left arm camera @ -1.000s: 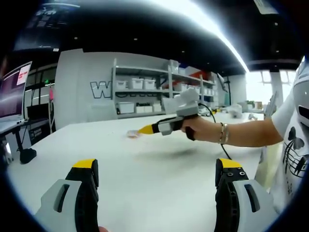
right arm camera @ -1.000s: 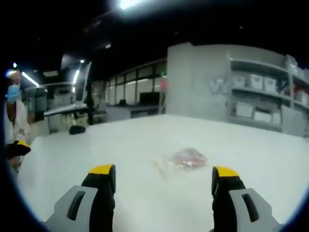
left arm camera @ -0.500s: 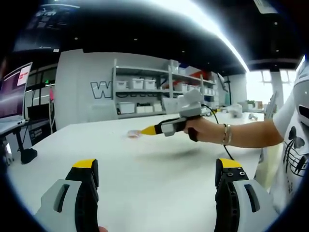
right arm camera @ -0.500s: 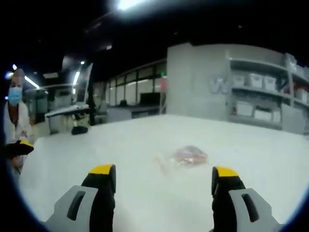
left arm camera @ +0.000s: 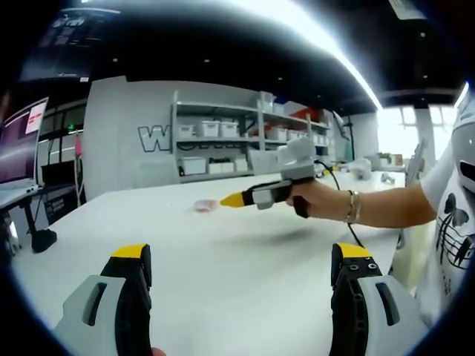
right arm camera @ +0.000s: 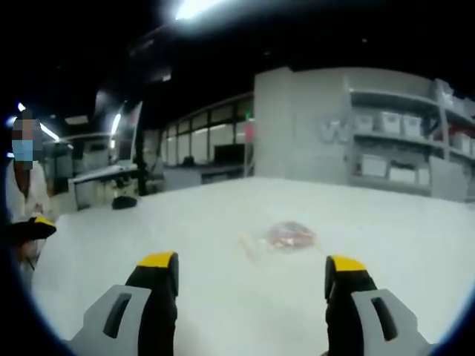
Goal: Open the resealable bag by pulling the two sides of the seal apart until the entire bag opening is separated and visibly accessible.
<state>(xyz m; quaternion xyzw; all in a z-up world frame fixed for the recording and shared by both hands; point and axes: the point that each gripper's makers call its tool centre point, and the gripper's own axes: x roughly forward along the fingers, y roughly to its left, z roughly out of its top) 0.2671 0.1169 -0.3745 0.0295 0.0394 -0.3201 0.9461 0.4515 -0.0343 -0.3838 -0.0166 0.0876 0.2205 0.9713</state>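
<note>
The bag (right arm camera: 286, 236) lies flat on the white table (right arm camera: 223, 208), ahead of the right gripper (right arm camera: 252, 268) and apart from it. In the left gripper view, the person's hand (left arm camera: 312, 199) holds that gripper level above the table, pointing at the bag. Both the right gripper and the left gripper (left arm camera: 241, 256) stand wide open, holding nothing.

The worktop (right arm camera: 223, 215) is white, smooth and faintly glossy. The bag (right arm camera: 286, 236) looks like clear, shiny plastic film, creased. Both grippers' fingers (left arm camera: 132, 285) look like matt grey and black plastic with yellow tips; a metal bracelet (left arm camera: 351, 206) gleams.
</note>
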